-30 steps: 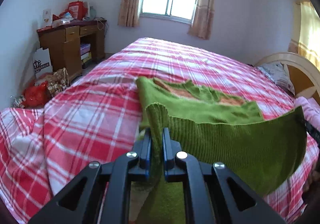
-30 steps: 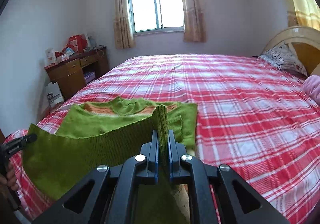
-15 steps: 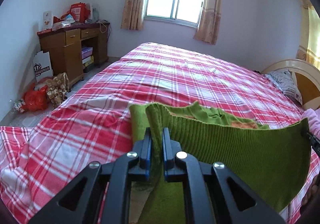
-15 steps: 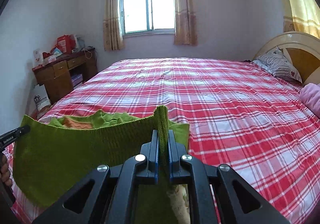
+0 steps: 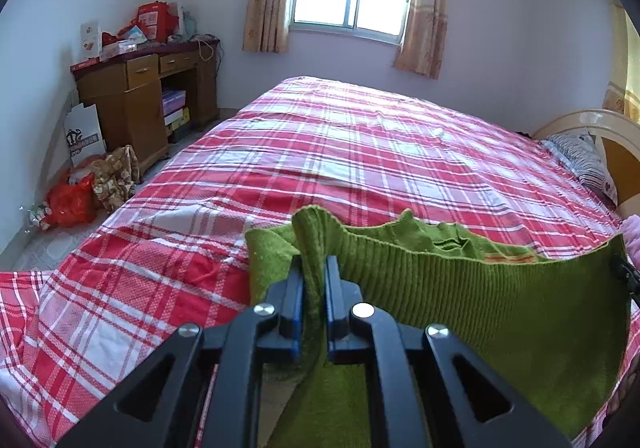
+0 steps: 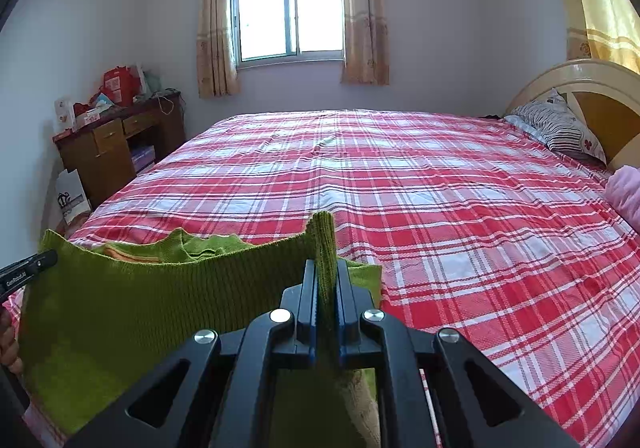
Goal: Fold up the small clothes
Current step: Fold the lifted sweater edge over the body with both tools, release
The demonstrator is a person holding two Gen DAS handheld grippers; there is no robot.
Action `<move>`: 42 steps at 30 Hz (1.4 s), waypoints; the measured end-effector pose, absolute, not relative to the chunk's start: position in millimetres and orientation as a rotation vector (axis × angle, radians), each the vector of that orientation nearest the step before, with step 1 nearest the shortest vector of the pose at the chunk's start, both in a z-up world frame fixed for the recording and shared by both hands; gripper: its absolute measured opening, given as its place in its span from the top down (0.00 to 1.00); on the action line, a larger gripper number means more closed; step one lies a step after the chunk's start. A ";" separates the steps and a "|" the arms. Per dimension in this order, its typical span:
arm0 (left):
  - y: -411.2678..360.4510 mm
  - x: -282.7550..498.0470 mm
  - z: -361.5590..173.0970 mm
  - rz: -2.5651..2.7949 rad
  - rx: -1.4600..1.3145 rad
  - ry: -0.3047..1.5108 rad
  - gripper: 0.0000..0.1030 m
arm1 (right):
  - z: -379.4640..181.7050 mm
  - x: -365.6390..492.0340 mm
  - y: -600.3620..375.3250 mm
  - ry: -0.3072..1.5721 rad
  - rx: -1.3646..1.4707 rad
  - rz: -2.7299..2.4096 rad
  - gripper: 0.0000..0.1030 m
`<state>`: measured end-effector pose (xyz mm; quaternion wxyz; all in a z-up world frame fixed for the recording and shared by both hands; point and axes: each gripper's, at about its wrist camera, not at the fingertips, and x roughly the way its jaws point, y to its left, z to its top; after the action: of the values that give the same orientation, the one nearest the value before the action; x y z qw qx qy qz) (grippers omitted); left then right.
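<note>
A small green knit sweater (image 5: pixel 500 300) with orange trim hangs lifted between my two grippers over the near part of the bed. My left gripper (image 5: pixel 314 268) is shut on the ribbed hem at one corner. My right gripper (image 6: pixel 326 272) is shut on the hem at the other corner, and the sweater (image 6: pixel 140 308) stretches between them. The collar end droops behind the raised hem onto the bed. The far end of each view shows the tip of the other gripper (image 6: pixel 28 272) at the cloth's edge.
The red and white plaid bed (image 6: pixel 440 187) fills both views. A wooden desk (image 5: pixel 136 95) with clutter stands at the left wall, with bags (image 5: pixel 80 199) on the floor. A striped pillow (image 6: pixel 560 131) and a headboard (image 6: pixel 592 87) are at the right. A pink cloth (image 6: pixel 626 191) lies near them.
Both grippers have lifted the hem higher and carried it forward over the sweater. The flat part on the bed is now mostly hidden behind the raised cloth.
</note>
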<state>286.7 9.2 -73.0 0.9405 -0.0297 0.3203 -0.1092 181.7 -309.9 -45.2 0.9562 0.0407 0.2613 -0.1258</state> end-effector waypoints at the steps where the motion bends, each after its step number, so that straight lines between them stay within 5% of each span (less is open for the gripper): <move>1: 6.4 289.3 -72.7 -0.220 -0.056 0.656 0.91 | -46.1 184.7 -310.7 0.532 0.084 -0.257 0.94; 42: -55.2 405.7 -119.3 -0.052 0.054 0.795 0.89 | -114.0 317.4 -363.1 0.745 0.085 -0.361 0.94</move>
<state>405.7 -55.2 -119.3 0.9214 0.0264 0.3869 -0.0253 317.4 -363.1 -114.0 0.9147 0.0413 0.3617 -0.1755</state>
